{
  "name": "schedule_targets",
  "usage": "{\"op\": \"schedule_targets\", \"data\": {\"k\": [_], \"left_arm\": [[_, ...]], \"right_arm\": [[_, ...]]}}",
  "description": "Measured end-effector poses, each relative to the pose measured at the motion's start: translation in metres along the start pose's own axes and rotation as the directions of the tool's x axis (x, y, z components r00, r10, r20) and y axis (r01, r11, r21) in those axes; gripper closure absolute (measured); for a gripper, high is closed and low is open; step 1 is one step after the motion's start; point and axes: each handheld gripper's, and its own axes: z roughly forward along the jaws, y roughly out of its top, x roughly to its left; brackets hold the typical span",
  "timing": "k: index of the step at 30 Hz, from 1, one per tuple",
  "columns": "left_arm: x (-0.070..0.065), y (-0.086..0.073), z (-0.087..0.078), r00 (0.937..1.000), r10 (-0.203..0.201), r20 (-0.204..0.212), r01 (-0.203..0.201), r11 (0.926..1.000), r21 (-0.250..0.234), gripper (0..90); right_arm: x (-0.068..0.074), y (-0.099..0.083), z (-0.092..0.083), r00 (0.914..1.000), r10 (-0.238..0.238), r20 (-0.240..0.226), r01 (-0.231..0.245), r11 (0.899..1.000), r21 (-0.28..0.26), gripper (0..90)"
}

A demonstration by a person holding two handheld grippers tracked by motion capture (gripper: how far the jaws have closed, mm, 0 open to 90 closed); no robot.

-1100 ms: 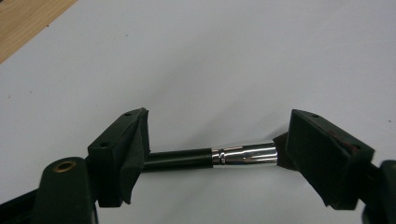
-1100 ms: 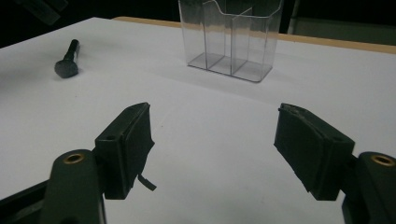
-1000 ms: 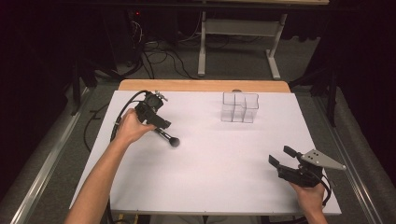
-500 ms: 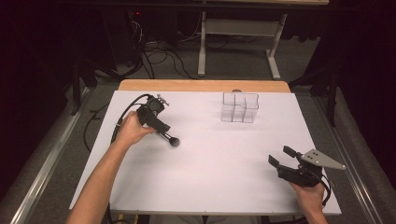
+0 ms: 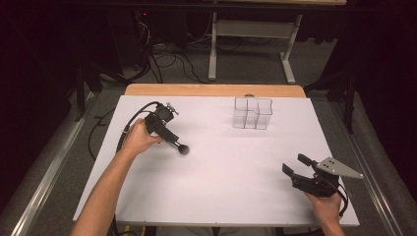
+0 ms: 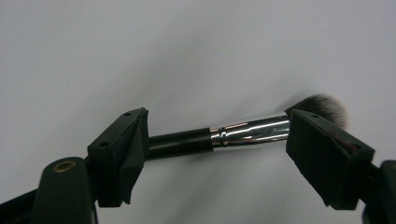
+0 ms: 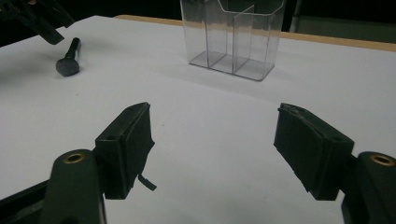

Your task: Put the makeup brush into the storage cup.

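Left gripper (image 6: 217, 151) jaws spread around brush (image 6: 243, 133) mid-left of frame — not gripped yet; right gripper (image 5: 296, 166) open, idle — clear organizer (image 5: 252, 113) empty.

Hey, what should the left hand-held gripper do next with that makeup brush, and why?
Probably close the left hand-held gripper: its jaws stand open on either side of the black-handled makeup brush with the silver ferrule, which lies on the white table between them, ungripped.

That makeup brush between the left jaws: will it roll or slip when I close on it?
The makeup brush has a round handle lying flat on the table, so it probably rolls if nudged. Its shiny metal ferrule looks slippery; the matte black handle likely grips better. It looks light, and the soft bristles should give.
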Motion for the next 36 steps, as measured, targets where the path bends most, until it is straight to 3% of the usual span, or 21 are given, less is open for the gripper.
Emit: {"op": "schedule_targets", "data": {"k": [10,17,36], "left_arm": [[0.001,-0.001,0.009,0.9994,0.016,0.031,-0.017,0.9998,0.010,21.5],[0.003,-0.006,0.015,0.9996,0.020,0.020,-0.020,0.9997,0.011,18.7],[0.007,-0.013,0.025,0.9987,0.032,0.039,-0.032,0.9995,0.008,16.4]], "right_arm": [[0.000,0.000,0.001,1.0000,-0.005,-0.007,0.005,1.000,0.007,29.2],[0.000,-0.001,0.002,1.0000,-0.002,-0.006,0.002,1.000,0.013,29.2],[0.002,-0.001,0.005,0.9999,-0.007,-0.011,0.008,1.000,0.029,29.2]]}}
